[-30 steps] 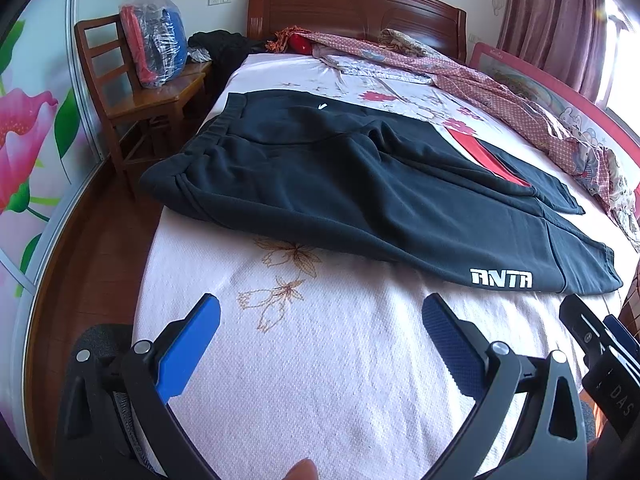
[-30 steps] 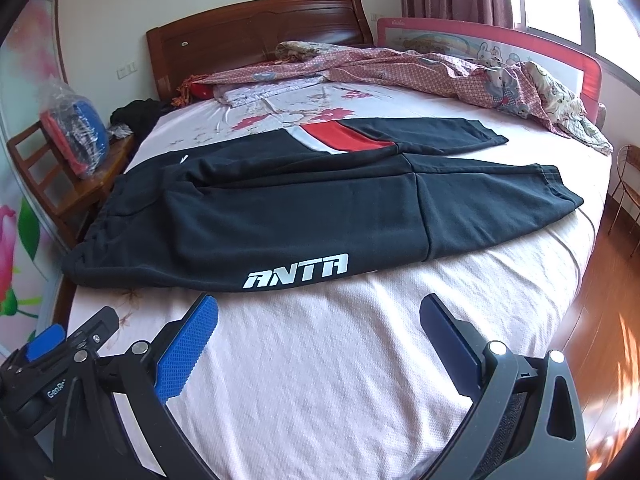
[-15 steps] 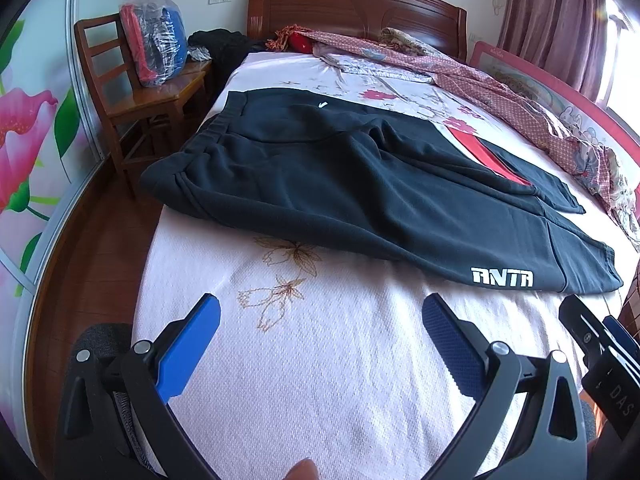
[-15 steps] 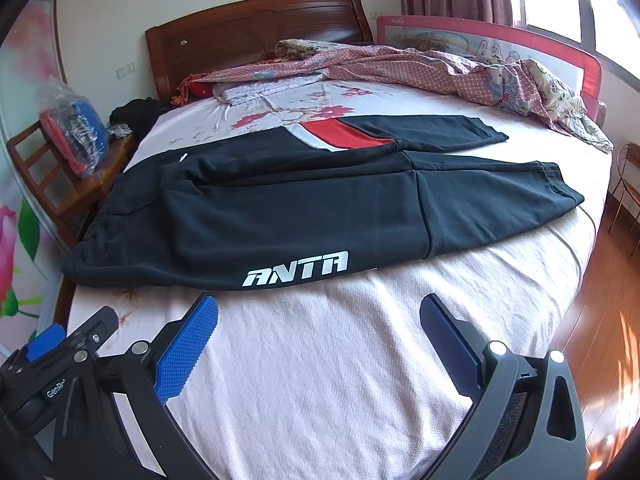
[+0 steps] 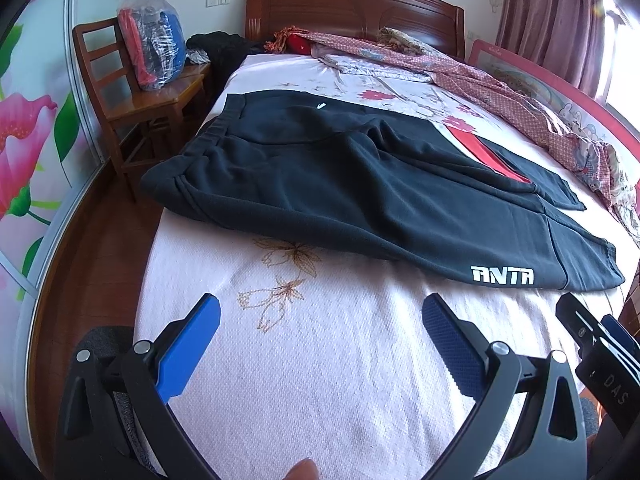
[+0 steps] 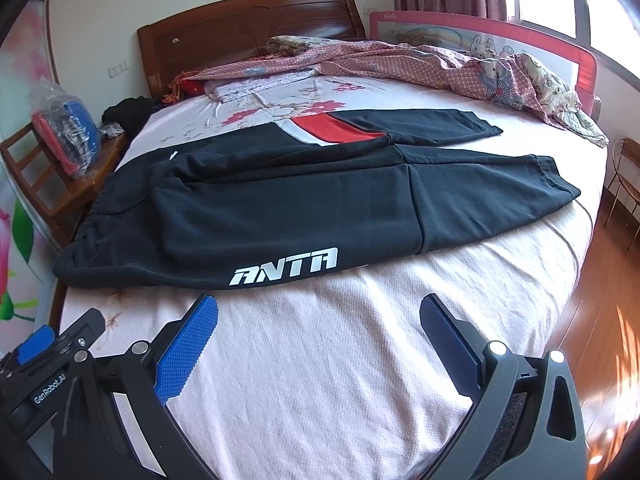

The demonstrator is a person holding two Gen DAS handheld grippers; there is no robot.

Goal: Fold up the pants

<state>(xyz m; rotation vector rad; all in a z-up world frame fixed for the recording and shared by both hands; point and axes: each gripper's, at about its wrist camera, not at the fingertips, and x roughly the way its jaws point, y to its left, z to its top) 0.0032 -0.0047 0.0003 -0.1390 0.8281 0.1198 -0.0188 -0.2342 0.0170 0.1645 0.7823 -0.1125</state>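
Black track pants [image 5: 360, 188] [image 6: 300, 204] lie spread flat across the bed, waistband to the left, both legs running right. The near leg carries a white ANTA logo; the far leg shows a red and white stripe. My left gripper [image 5: 320, 312] hovers open over the bare sheet short of the near leg's edge, holding nothing. My right gripper [image 6: 318, 312] is open too, just short of the logo, empty. Each gripper shows at the edge of the other's view.
The bed [image 5: 320, 380] has a pink floral sheet. A crumpled patterned quilt [image 6: 440, 60] lies along the far side by a red bed rail [image 6: 480, 32]. A wooden chair [image 5: 132, 108] with a plastic-wrapped bundle stands left of the bed. Wooden floor surrounds the bed.
Both grippers have crept slightly closer to the pants; the pants have not moved and both grippers stay open.
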